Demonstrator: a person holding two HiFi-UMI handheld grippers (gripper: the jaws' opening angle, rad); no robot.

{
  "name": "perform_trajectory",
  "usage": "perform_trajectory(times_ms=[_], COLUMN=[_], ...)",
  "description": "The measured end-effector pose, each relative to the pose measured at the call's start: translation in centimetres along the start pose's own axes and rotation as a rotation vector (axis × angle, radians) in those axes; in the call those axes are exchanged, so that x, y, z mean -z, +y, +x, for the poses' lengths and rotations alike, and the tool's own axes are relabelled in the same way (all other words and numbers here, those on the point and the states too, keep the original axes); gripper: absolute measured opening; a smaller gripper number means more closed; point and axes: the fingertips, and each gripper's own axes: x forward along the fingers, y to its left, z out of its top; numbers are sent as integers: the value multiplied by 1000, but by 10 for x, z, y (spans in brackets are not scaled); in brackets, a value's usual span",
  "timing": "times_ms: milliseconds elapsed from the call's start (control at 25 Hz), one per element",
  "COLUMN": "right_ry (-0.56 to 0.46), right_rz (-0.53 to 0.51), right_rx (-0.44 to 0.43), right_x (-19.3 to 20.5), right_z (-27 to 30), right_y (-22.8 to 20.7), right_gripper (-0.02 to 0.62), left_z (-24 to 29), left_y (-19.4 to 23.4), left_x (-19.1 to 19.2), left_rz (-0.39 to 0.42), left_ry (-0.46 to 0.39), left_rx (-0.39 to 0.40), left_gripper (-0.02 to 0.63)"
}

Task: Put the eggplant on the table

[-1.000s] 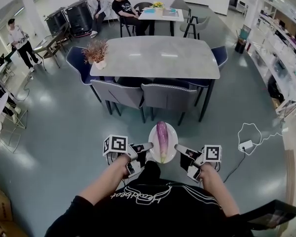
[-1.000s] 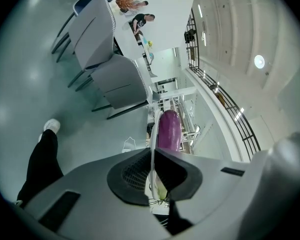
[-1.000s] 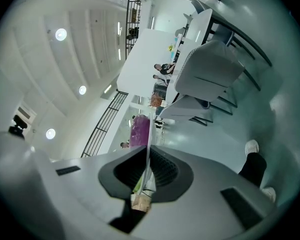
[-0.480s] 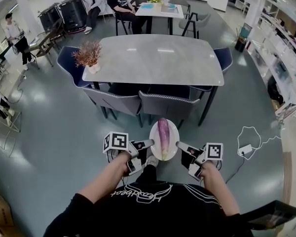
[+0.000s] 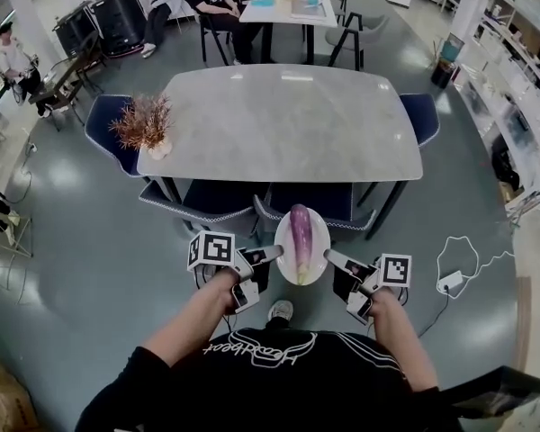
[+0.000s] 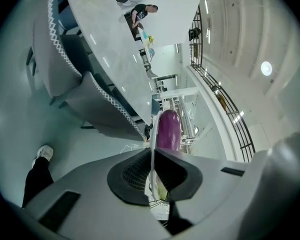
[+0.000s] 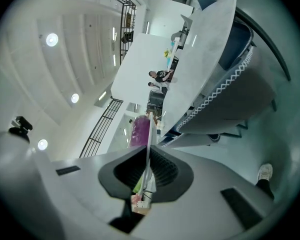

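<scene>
While hand-held grippers (image 5: pixel 271 256) (image 5: pixel 331 260) clamp plate (image 5: pixel 318 241), eggplant (image 5: pixel 300 232) lies between.

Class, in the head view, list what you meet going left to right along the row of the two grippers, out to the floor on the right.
Left gripper → plate carrying the eggplant, clamped at its rim by both grippers → right gripper → white power adapter on the floor.

Bright, even indoor light; ceiling lamps (image 7: pixel 51 39) glare softly off the table (image 5: pixel 288 124). Strong fisheye bend at edges. Gripper-view rims seem slightly soft.
</scene>
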Motion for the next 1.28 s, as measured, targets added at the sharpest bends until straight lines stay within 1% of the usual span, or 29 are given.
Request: perform_trajectory(times_ms=[200, 320, 560, 840, 1040, 1280], right_ry=[-20, -23, -30, -28, -17, 0], right_rz=[-1, -10, -32, -36, -39, -14], right_rx=[7, 9, 18, 2, -20, -50], right_x=[-54, -77, -96, -114, -146, -184], right_z=[34, 50, 59, 67, 80, 92], right_y=[-2, -3, -12, -15, -17, -27], right_gripper=[18, 18, 18, 18, 18, 18], left_z=[16, 22, 32, 42, 54, 72], left_y=[-11, -13, -10, -12, -18, -24], left_x=[-65, -93, -113, -131, -160, -193], left_rz=[20, 22, 28, 36, 38, 45], left_ry=[24, 32, 38, 30, 9, -20], left_rx=[12, 21, 33, 32, 32, 22], left_gripper=[25, 25, 25, 25, 25, 25])
